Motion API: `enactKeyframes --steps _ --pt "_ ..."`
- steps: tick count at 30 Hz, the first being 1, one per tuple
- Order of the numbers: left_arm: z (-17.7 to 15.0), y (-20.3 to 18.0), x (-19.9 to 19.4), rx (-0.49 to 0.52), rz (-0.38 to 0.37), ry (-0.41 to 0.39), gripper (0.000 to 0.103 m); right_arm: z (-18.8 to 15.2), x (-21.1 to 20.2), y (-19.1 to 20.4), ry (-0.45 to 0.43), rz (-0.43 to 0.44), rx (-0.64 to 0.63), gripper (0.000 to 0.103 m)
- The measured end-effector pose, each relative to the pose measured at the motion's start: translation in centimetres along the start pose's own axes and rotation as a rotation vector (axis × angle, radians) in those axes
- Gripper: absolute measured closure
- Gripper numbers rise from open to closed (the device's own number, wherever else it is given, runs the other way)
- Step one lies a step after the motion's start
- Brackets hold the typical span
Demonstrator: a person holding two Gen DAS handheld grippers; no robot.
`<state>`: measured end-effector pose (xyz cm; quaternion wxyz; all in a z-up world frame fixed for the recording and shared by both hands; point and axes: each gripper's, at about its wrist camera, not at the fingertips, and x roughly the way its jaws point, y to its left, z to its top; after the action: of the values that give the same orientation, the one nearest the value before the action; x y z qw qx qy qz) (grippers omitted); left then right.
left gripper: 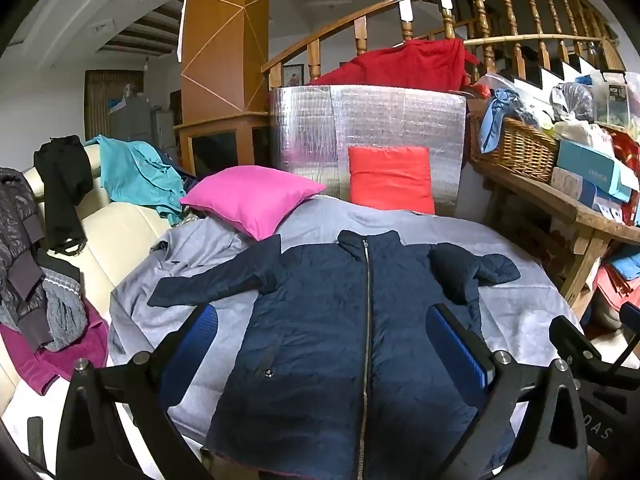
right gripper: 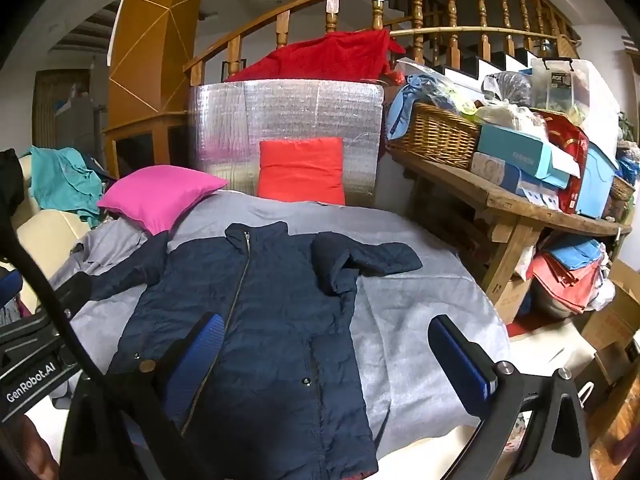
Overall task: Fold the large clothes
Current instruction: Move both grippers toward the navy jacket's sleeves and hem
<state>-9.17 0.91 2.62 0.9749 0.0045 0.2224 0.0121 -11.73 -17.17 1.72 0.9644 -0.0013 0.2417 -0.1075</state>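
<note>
Navy quilted jacket [left gripper: 340, 320] laid out front-up and zipped on the grey bedspread [left gripper: 520, 320], both grippers poised above its lower half with nothing in hand.

The jacket lies flat in the middle of the bedspread, collar towards the pink cushion [left gripper: 252, 196] and red cushion [left gripper: 390, 178]. One sleeve [left gripper: 212, 280] stretches out towards the cream sofa side; the other sleeve [left gripper: 472, 270] is bunched and doubled back near the shoulder. A tidy fold probably wants that crumpled sleeve straightened first, then each sleeve pinched near the cuff and laid across the chest before the hem comes up. The left gripper [left gripper: 320, 344] hangs over the zip line and the right gripper [right gripper: 332, 360] over the jacket's right edge. Both tilt moderately downward, jaws spread fully wide, clear of the fabric.
</note>
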Motion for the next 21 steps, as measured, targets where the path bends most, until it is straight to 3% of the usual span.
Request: enactKeyframes --steps 21 --pt "-0.2 2.4 3.2 -0.040 0.099 0.040 0.000 0.6 4.3 0.5 0.072 0.021 0.015 0.000"
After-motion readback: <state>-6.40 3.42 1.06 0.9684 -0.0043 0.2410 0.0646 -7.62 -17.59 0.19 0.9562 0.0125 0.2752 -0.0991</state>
